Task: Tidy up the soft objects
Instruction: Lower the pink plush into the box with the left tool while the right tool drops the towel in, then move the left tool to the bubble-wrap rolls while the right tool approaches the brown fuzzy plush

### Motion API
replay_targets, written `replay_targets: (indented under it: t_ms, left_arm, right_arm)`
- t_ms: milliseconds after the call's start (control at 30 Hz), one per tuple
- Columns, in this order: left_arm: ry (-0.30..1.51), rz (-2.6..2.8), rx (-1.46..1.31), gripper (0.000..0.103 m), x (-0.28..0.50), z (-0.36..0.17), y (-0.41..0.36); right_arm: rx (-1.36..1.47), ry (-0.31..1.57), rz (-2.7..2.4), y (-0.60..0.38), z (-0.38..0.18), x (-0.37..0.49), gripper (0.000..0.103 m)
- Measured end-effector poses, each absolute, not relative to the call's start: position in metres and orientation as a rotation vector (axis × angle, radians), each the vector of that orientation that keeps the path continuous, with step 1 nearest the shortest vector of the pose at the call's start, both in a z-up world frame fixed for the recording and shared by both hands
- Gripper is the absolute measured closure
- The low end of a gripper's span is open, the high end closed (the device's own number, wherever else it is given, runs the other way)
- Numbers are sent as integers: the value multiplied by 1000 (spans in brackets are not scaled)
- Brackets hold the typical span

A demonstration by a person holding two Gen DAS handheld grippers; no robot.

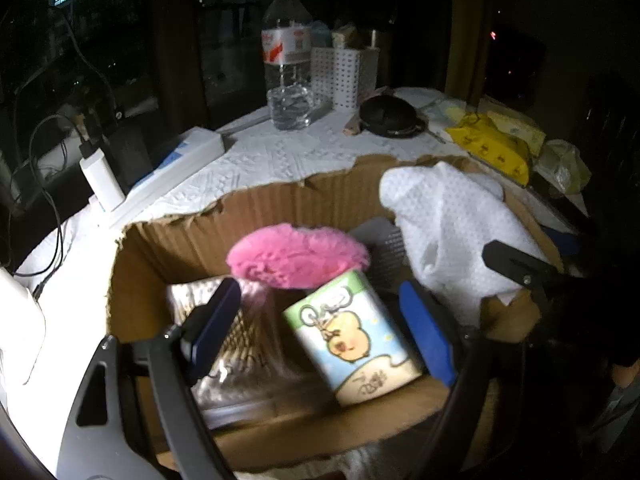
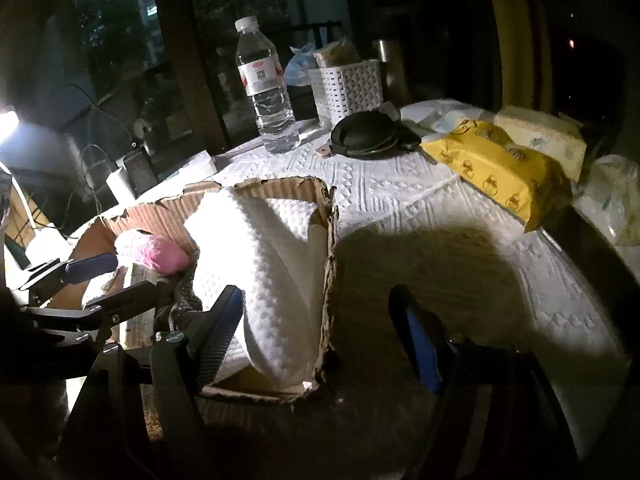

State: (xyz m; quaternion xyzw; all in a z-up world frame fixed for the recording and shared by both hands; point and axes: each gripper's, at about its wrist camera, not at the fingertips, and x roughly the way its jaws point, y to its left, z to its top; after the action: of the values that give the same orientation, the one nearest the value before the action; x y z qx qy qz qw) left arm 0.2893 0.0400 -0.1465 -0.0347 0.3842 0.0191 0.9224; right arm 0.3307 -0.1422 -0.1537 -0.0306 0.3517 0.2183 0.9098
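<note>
A torn cardboard box stands on the table. Inside it lie a pink fluffy object, a tissue pack with a cartoon print, a clear-wrapped packet and a white textured towel. My left gripper hangs open over the box; the tissue pack sits between its blue pads, with a gap on the left side. My right gripper is open and straddles the box's right wall, its left finger against the towel and its right finger outside the box.
Behind the box stand a water bottle, a white perforated basket and a black zip pouch. A yellow pack and a pale tissue pack lie at the right. A charger and cables lie left.
</note>
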Motion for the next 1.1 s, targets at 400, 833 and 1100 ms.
replay_targets:
  t_ms: [400,833,1100]
  left_arm:
    - [713,17,-79,20,269,-119,32]
    - [683,53,-112,20,222,-109,42]
    - [671,84,-116,20,194,-109,54]
  right_arm:
    - [-42,644,451,-155,-124,302,25]
    - [-72,608,509,-139,-105,262,25]
    - [-90,622,534,-131,-107,245,25]
